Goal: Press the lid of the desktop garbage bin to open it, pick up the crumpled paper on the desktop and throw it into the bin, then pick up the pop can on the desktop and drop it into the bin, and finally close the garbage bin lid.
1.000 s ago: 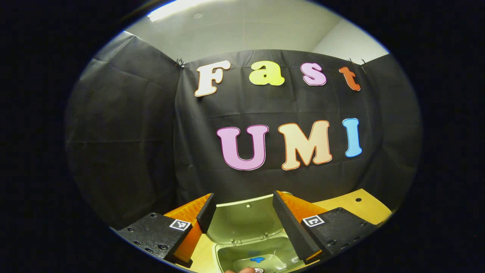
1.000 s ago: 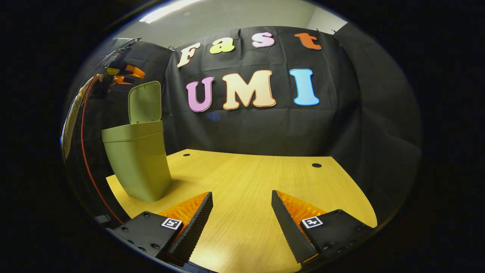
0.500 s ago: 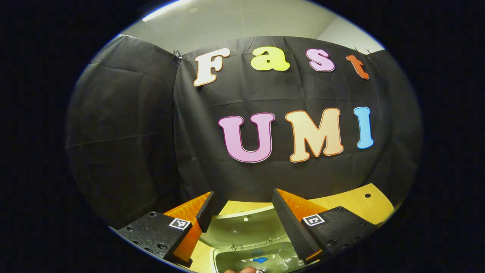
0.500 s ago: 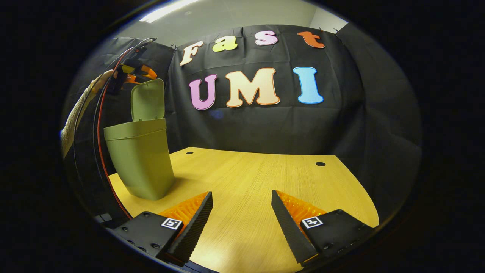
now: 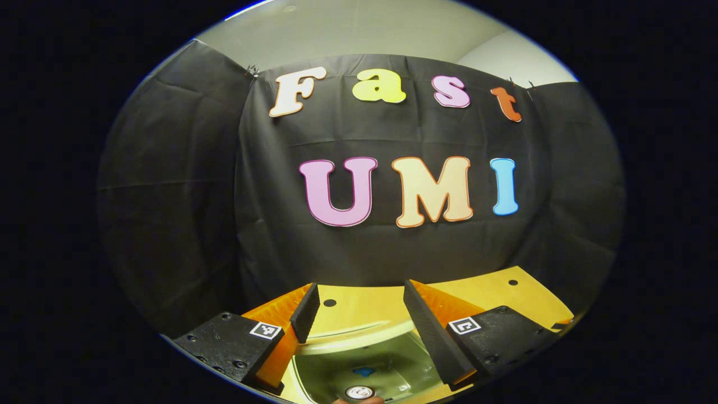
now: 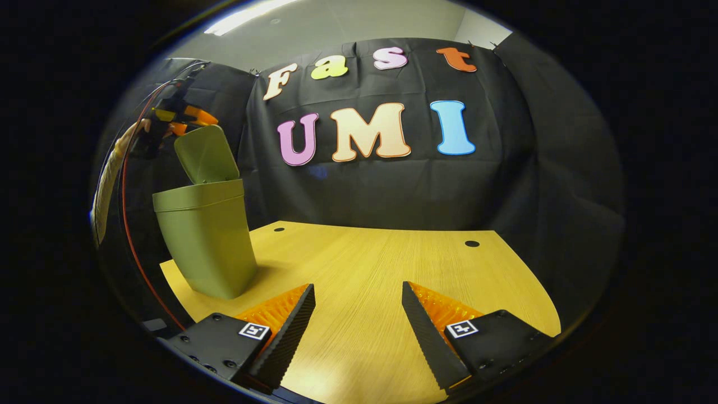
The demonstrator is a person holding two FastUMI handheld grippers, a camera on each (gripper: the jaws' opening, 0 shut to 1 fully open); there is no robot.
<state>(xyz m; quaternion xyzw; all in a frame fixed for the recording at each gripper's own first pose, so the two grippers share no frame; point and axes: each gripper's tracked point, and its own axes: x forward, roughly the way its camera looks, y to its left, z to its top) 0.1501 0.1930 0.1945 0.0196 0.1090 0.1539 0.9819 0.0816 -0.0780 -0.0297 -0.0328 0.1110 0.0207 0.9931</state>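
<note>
Wooden desktop (image 6: 370, 264) stood before the black cloth wall, w/ green garbage bin (image 6: 205, 241) at approx. 9 o'clock in right gripper view. Its lid (image 6: 206, 154) was tilted, half open, and left gripper (image 6: 176, 119) was just above it, touching or not I cannot tell. Right gripper (image 6: 358, 320) hung over bare wood, fingers wide apart, holding nothing. In left gripper view, left gripper (image 5: 359, 320) was also spread wide and empty, directly over the lid (image 5: 353, 328) and bin opening; pop can (image 5: 359, 392) lay inside at 6 o'clock.

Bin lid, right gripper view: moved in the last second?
Yes. The lid stood upright over the bin body, which stays put; now it tips forward over the opening, with the left gripper at its top edge.
</note>
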